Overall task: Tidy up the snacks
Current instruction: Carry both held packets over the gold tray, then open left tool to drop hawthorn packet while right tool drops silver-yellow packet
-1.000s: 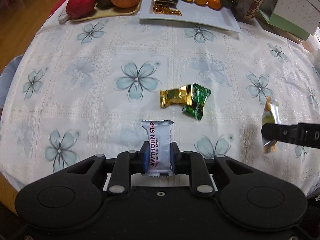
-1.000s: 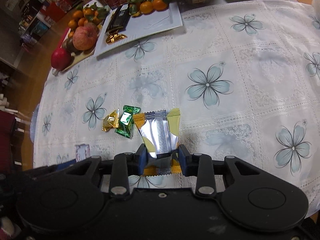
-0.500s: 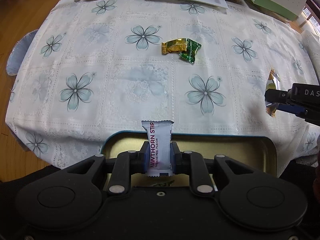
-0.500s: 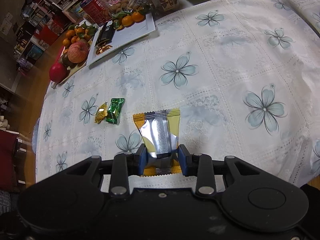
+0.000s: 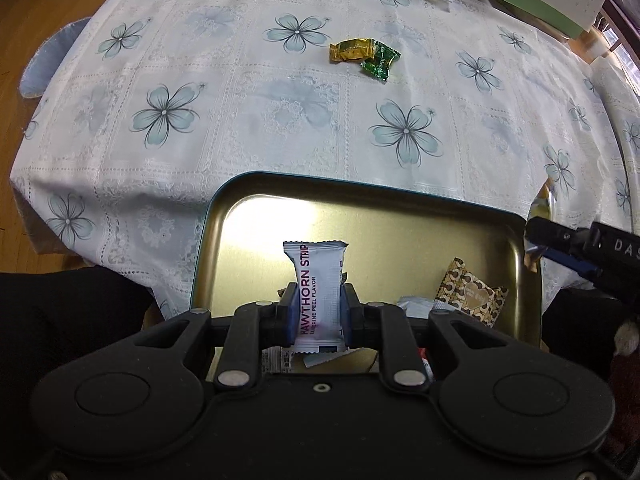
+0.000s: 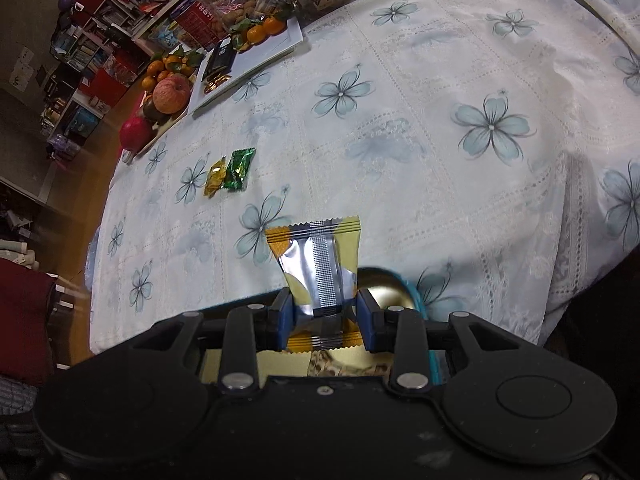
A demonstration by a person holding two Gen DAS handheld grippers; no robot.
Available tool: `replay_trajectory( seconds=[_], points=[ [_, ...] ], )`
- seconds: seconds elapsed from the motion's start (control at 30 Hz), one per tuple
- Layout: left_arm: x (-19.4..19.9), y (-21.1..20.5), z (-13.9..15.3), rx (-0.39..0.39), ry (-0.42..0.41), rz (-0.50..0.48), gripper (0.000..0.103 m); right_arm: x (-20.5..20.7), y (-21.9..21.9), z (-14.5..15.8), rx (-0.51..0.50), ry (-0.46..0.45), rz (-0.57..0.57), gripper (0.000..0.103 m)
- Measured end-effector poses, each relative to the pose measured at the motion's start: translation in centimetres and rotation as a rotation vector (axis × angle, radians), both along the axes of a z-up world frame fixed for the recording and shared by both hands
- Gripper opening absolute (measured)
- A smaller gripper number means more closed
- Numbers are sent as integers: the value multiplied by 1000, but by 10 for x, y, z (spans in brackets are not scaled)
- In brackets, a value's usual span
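Over the gold tin at the near edge of the worktop, both tongs grip wrapped snacks.

The left tongs are clamped on a white Hawthorn Strip packet, held upright above the tin's bare floor. The right tongs pinch a silver-and-yellow packet over the tin's teal-rimmed corner; in the left wrist view they show at the right rim with that packet standing up from them. In the tin lie a brown heart-print packet and other wrappers, partly hidden behind the left tongs. Farther out on the flowered cloth, a gold candy and a green candy lie touching. A white plate with oranges and a fruit board stand at the far edge.
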State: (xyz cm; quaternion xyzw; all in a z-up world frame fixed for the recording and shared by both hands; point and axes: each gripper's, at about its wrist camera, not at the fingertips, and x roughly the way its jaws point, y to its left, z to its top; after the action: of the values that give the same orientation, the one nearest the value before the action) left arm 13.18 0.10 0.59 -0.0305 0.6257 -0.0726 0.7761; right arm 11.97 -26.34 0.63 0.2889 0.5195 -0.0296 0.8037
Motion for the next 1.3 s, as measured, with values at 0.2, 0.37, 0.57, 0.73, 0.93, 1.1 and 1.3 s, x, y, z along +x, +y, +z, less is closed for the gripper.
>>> replay_trajectory(
  seconds=[0.2,0.37,0.57,0.73,0.93,1.1,1.3],
  points=[
    [-7,14,-4,-27,0,32,27,-43,28,-7,84,20,4,35],
    [-4,19,-7,-8,-17,48,27,-58,48,-8,127,59,18,35],
    [4,20,-12,55,-32,49,28,-47,59,0,94,101,28,35],
    [6,22,-15,84,-42,53,29,-36,65,4,68,108,45,35],
    [4,21,-14,92,-51,41,34,-24,76,7,39,116,79,35],
    [1,23,-12,89,-55,38,34,-16,85,8,12,122,105,35],
    [-3,28,-8,73,-56,45,34,-7,88,9,-22,128,120,36]
  ],
)
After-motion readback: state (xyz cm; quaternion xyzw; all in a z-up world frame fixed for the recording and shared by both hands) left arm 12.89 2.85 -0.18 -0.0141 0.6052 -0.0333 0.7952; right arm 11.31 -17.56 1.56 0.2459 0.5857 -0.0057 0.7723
